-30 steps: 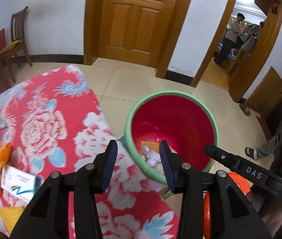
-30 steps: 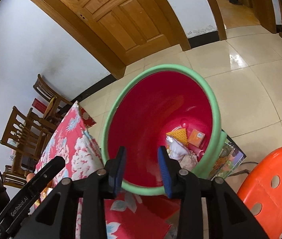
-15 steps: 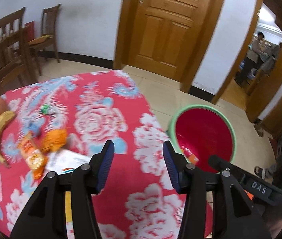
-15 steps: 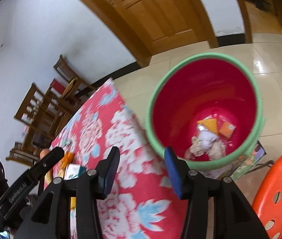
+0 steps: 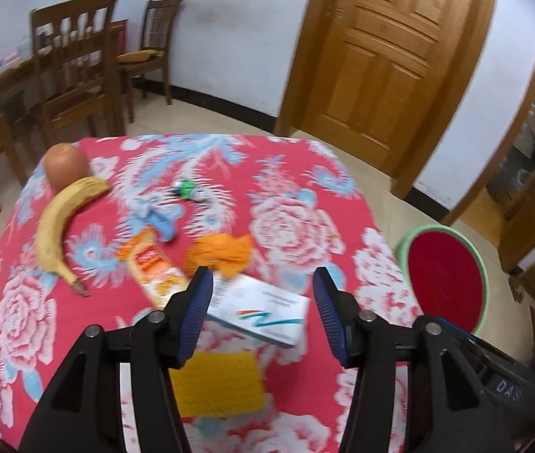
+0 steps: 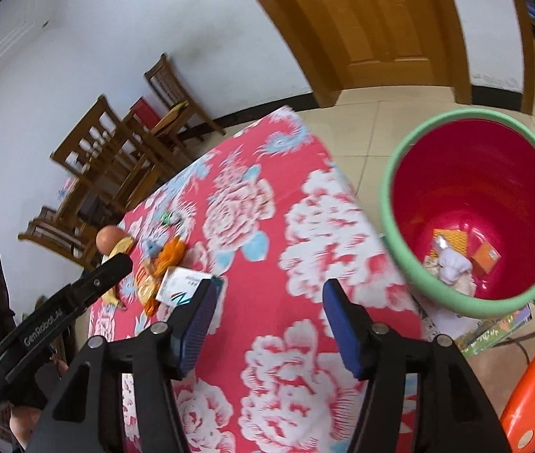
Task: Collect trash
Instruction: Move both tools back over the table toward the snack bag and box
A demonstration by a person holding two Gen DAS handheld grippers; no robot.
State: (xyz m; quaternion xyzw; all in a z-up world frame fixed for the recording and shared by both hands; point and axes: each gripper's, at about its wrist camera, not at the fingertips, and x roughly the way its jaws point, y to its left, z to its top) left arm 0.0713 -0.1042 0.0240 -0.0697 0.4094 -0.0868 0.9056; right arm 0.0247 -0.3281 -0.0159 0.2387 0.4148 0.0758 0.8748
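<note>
Right tongs (image 6: pixel 267 317) gape empty over the floral surface (image 6: pixel 316 234). Red bin (image 6: pixel 471 173), far right, holds scraps; white box (image 6: pixel 180 283) and wrappers lie left.

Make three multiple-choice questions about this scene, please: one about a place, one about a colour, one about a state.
1. Where does the banana lie?
A. in the bucket
B. on the tablecloth, beside the round brownish fruit
C. on a chair

2. What colour is the rim of the bucket?
A. green
B. black
C. yellow

3. How is the left gripper?
A. shut on the white box
B. shut on the banana
C. open and holding nothing

Answers:
1 B: the banana rests on the flowered tablecloth with one end by the round fruit.
2 A: a green rim runs around the red inside.
3 C: the fingers stand apart, with the white box on the cloth between them, not gripped.
</note>
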